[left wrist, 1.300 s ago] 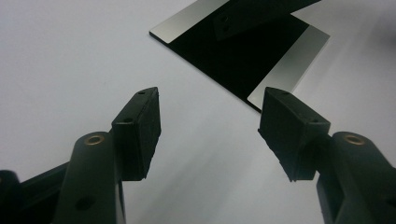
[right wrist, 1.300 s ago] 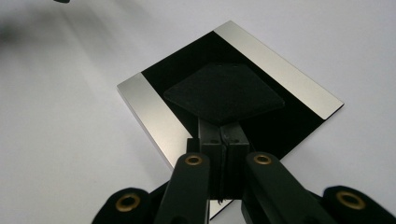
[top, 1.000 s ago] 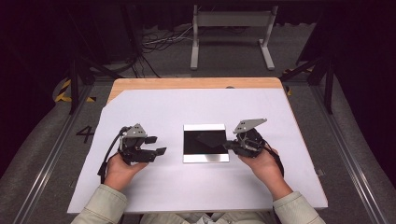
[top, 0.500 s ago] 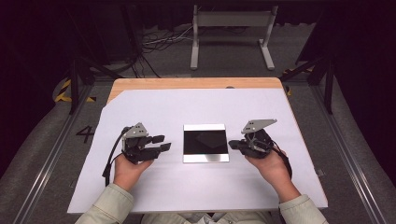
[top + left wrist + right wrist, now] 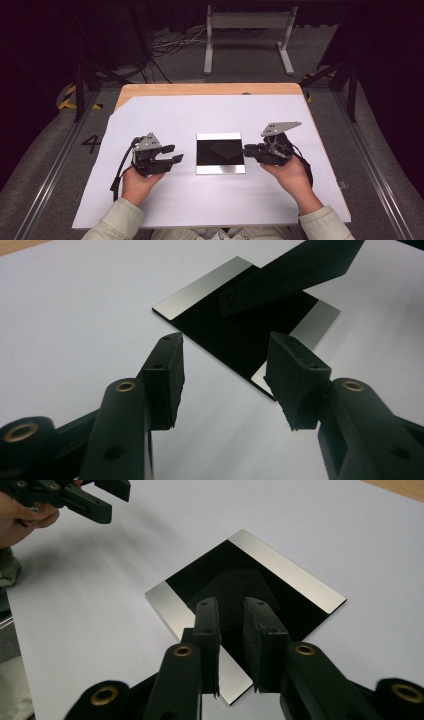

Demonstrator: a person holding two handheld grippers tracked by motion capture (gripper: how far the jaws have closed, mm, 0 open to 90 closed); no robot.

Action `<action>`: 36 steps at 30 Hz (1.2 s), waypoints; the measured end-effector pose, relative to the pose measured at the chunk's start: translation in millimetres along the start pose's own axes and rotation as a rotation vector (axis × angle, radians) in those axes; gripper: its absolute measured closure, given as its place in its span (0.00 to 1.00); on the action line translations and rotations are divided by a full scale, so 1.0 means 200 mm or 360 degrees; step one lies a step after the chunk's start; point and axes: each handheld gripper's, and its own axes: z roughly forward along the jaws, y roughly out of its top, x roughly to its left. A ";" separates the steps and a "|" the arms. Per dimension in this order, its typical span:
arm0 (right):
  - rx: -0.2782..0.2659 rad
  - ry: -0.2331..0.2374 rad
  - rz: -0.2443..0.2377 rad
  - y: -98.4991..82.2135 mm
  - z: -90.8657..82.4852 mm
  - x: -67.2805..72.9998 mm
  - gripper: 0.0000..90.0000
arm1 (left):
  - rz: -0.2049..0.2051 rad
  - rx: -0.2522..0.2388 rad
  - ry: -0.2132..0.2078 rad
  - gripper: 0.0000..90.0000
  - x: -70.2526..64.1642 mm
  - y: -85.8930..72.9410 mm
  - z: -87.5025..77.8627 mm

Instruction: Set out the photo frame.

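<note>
Two pairs of jaws are mine, and both hold nothing. My right gripper (image 5: 231, 611) has its jaws a narrow gap apart; they have just been opening, with only air between them, their tips over the near edge of the glossy plate (image 5: 245, 597). My left gripper (image 5: 225, 357) stands wider, jaws well apart after a short closing and reopening, aimed at the plate's (image 5: 240, 325) corner but short of it.

From above, the plate (image 5: 220, 153) lies flat on the white sheet (image 5: 210, 115) between my two grippers, the left gripper (image 5: 172, 153) near its left edge and the right gripper (image 5: 246, 150) just at its right edge.

As I judge it, the trouble is the plate itself: it is thin, flat and slick, with no raised edge to bite. If I push in level from one side alone, it will likely slide across the sheet instead of lifting. If a pad comes down on the dark face, it may scratch or smear it. A pinch on one corner could let it swing and drop.

Around me the wooden table edge (image 5: 210, 89) shows beyond the sheet, and a metal stand (image 5: 247, 35) sits farther off on the floor. Nothing lies between my jaws and the plate.
</note>
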 end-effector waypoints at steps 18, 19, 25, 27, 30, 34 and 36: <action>0.0191 -0.0017 0.0148 0.18 0.12 -0.12 0.75 | -0.0050 0.0015 -0.0005 0.53 0.02 -0.03 -0.02; 0.0196 -0.0015 0.0154 0.19 0.12 -0.13 0.75 | -0.0049 0.0014 -0.0002 0.53 0.02 -0.03 -0.02; 0.0248 0.0002 0.0219 0.21 0.17 -0.18 0.74 | -0.0043 0.0022 -0.0007 0.53 0.02 -0.03 -0.01; 0.0252 0.0004 0.0219 0.22 0.17 -0.18 0.73 | -0.0045 0.0024 -0.0013 0.53 0.02 -0.03 -0.01; 0.0269 0.0019 0.0233 0.22 0.21 -0.18 0.72 | -0.0048 0.0028 -0.0015 0.53 0.02 -0.03 -0.01; 0.0291 0.0044 0.0294 0.21 0.25 -0.19 0.69 | -0.0036 0.0043 -0.0025 0.52 0.02 -0.03 0.00; 0.0312 0.0049 0.0307 0.21 0.27 -0.19 0.68 | -0.0034 0.0045 -0.0025 0.52 0.02 -0.03 0.00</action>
